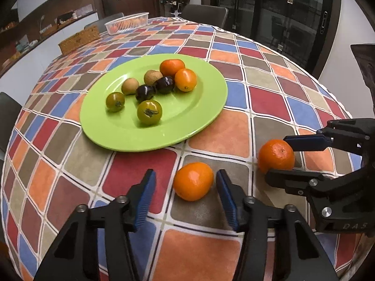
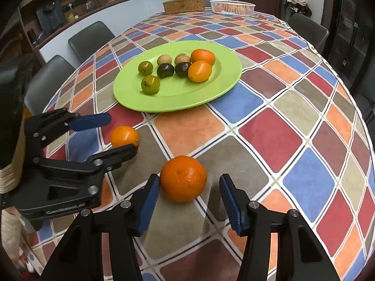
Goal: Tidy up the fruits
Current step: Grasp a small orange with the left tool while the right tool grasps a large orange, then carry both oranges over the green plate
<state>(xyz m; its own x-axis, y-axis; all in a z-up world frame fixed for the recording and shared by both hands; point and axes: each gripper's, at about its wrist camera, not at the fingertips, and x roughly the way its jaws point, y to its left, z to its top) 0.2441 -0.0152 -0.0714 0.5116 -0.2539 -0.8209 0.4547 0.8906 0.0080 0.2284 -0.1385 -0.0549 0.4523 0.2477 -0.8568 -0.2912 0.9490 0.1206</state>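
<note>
A green plate [image 1: 187, 126] [image 2: 222, 86] on the checked tablecloth holds two oranges, two dark plums, two brown fruits and two green tomatoes. Two loose oranges lie on the cloth in front of the plate. My left gripper [image 1: 186, 185] [image 2: 117, 135] is open around the left orange [image 1: 193, 181] [image 2: 124, 136], its blue pads apart from it. My right gripper [image 2: 189, 185] [image 1: 279, 155] is open around the right orange [image 2: 183, 178] [image 1: 276, 155]; its left pad [image 2: 152, 187] is at the peel.
A white plastic basket [image 1: 127, 22] [image 2: 232, 7] and a woven box [image 1: 79, 38] [image 2: 184, 4] stand at the table's far end. Grey chairs [image 2: 90, 38] line the table. A counter with appliances runs along the wall.
</note>
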